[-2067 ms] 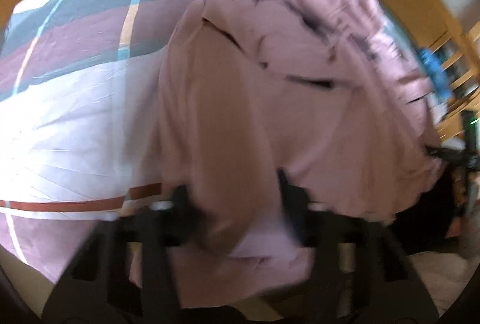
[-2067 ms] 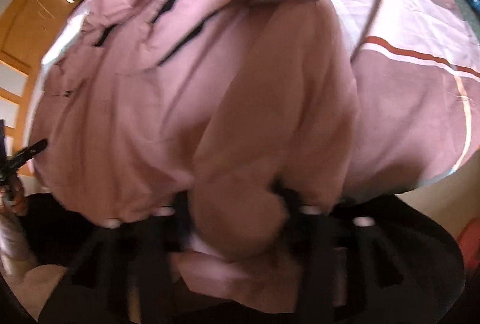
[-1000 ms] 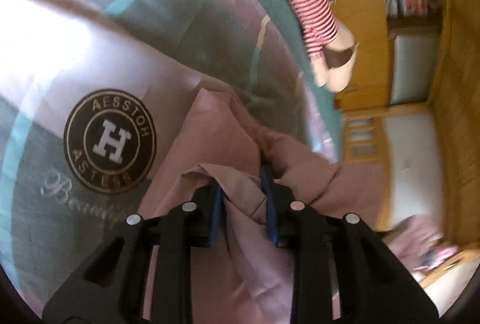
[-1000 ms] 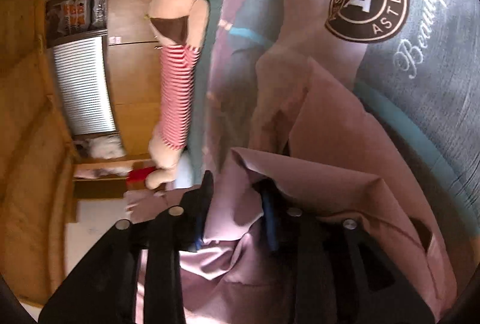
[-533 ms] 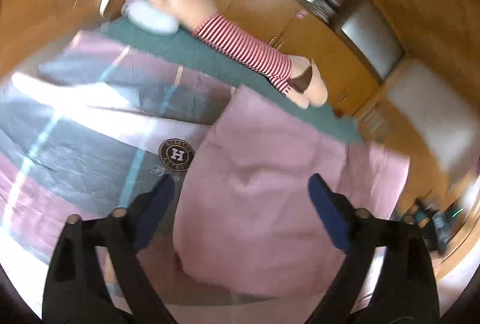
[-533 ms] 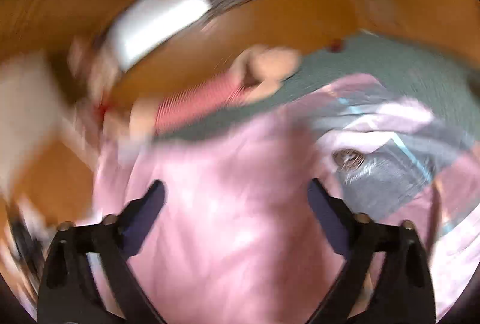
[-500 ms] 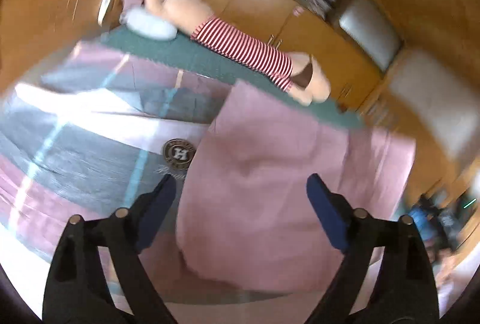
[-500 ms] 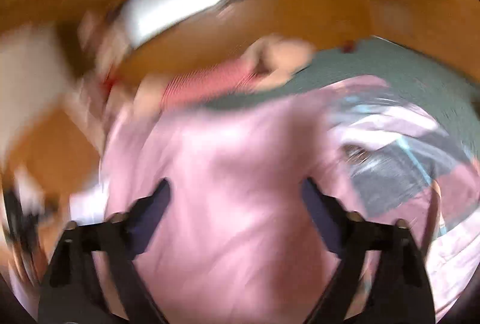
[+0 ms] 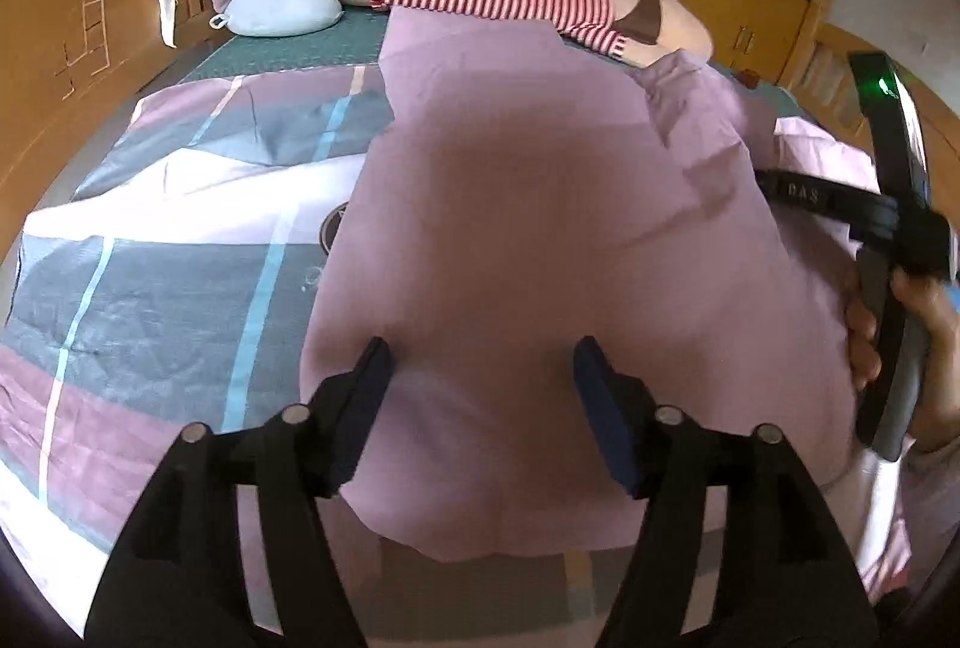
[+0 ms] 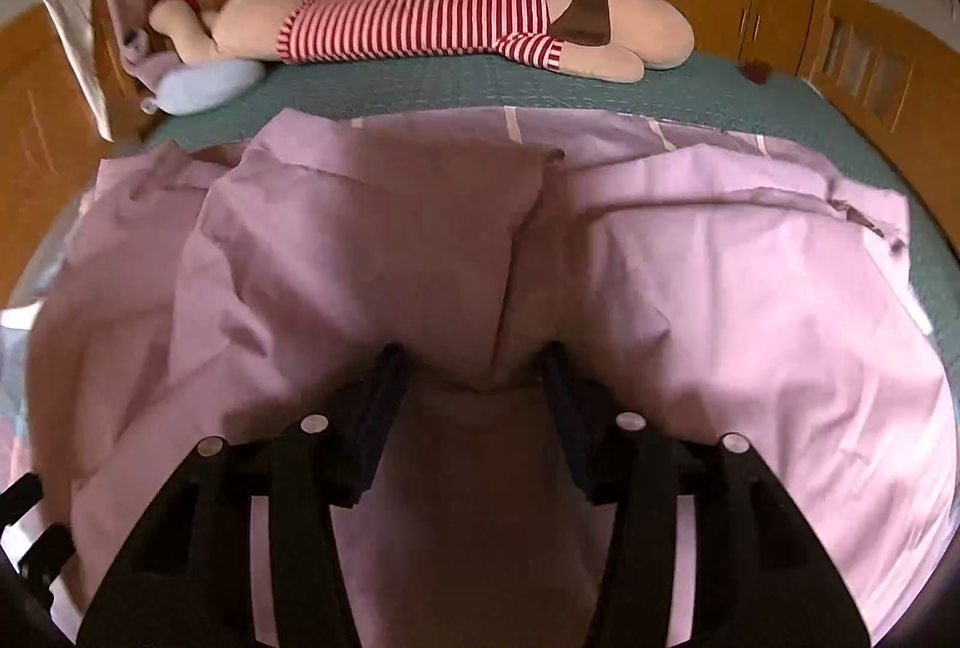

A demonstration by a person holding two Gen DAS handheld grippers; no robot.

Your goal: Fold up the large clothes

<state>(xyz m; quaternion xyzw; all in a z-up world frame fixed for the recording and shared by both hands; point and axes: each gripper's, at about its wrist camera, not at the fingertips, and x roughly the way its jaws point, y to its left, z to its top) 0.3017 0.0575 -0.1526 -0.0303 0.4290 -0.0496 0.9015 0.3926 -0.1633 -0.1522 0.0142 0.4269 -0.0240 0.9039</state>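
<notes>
Counting across both views, we find one pink garment (image 9: 540,252), soft, matte and creased, spread over one patchwork bedspread (image 9: 168,252) of grey, mauve and white blocks. Our left gripper (image 9: 480,378) hovers above its near hem with fingers spread wide, holding nothing. Our right gripper (image 10: 477,378) stands parted too, a rumpled fold lying between its fingers, ungripped. At twelve o'clock lies one long plush toy (image 10: 432,24) in red-and-white stripes; one rounded blue pillow (image 9: 279,12) sits at eleven.

Both wrist cameras look forward and down across the bed (image 9: 150,288) from close above it. Both views share the pink garment (image 9: 540,228) and the striped plush toy (image 10: 432,24) at the far edge.
</notes>
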